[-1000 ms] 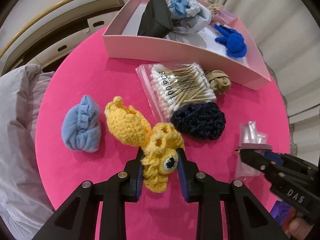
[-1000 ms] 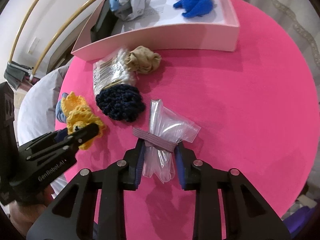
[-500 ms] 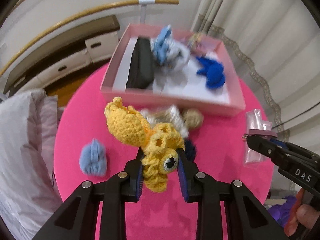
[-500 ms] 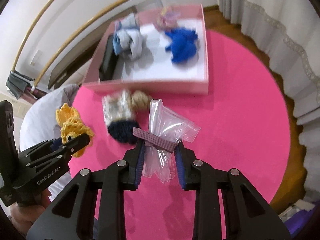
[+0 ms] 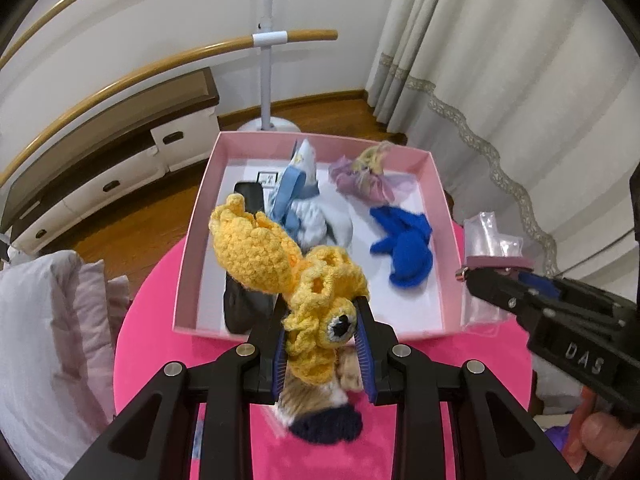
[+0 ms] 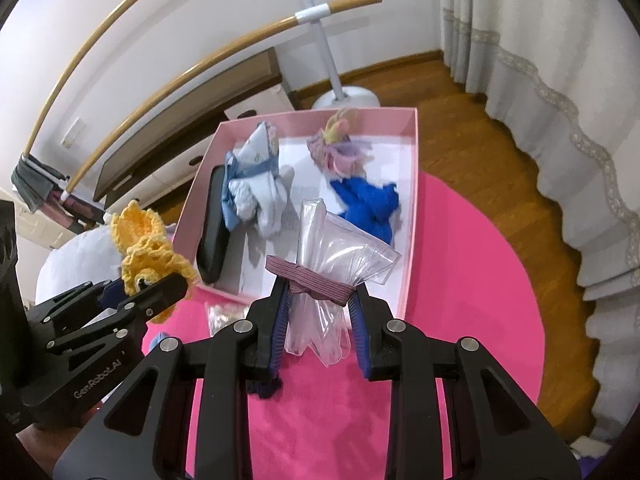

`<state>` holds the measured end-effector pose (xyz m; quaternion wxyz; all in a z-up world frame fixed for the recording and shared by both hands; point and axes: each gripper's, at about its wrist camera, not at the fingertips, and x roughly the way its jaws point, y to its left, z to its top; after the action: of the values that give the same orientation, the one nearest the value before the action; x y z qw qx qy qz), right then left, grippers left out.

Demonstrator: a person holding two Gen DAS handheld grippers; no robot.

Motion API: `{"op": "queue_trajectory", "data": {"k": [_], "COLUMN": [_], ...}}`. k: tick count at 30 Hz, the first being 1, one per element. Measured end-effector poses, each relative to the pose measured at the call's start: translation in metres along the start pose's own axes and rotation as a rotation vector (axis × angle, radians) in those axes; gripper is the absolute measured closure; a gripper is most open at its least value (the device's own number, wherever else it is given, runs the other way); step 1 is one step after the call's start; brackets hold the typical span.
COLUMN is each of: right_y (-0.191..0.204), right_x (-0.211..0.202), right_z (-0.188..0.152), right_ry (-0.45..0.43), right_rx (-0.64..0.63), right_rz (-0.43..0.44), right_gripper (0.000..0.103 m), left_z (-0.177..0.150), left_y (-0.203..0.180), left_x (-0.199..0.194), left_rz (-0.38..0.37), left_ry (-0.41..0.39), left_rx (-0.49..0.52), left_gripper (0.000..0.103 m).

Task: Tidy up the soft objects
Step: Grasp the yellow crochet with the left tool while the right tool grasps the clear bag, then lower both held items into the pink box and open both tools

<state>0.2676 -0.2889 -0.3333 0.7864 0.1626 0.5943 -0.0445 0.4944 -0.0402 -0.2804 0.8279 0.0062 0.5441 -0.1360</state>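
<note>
My left gripper [image 5: 322, 354] is shut on a yellow crochet toy [image 5: 280, 264] and holds it in the air above the near edge of the pink box [image 5: 188, 240]. The toy also shows in the right wrist view [image 6: 148, 248]. My right gripper [image 6: 318, 318] is shut on a clear plastic bag bundle with a mauve band [image 6: 320, 276], held above the box's near right side; it shows in the left wrist view [image 5: 490, 240]. The pink box [image 6: 414, 184] holds a blue cloth item [image 5: 404, 248], a pale blue bundle [image 5: 304, 208], a purple-yellow scrunchie [image 5: 366, 178] and a black pouch [image 5: 244, 304].
A round pink table [image 6: 460, 264] carries the box. A navy crochet piece [image 5: 328, 424], a beige item [image 5: 350, 370] and a cotton swab pack [image 6: 224, 314] lie below the left gripper. A grey pillow [image 5: 44, 320] is at the left. Curtains [image 5: 500, 80] hang at the right.
Both grippers have risen and moved forward toward the pink box with their loads. The box now fills the middle of both views; the loose items have dropped behind the fingers.
</note>
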Motion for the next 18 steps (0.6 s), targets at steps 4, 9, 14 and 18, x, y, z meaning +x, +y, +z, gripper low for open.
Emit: {"op": "queue_trajectory", "data": {"k": [4,9,14,18], "right_y": [0.0,0.0,-0.003,-0.008], "right_x": [0.012,0.027,0.041,0.053], "right_z": [0.011,0.016,0.02,0.02], "right_ry": [0.02,0.046,0.077,0.104], "right_rx": [-0.007,-0.007,0.007,0.018], "right_rz": [0.003,0.008,0.006,0.006], "right_gripper": [0.077,0.077,0.077,0.076], "left_z": [0.02,0.035,0.043,0.044], "left_y": [0.001,-0.001,-0.002,-0.001], "left_x": [0.02,0.045,0.069,0.084], "left_rz": [-0.005,-0.013,-0.022,-0.024], "left_ry": [0.011,0.033,0.054,0.076], "left_rx": [-0.003,-0.002,-0.011,-0.021], "left_gripper": [0.077,0.077,0.077,0.077]}}
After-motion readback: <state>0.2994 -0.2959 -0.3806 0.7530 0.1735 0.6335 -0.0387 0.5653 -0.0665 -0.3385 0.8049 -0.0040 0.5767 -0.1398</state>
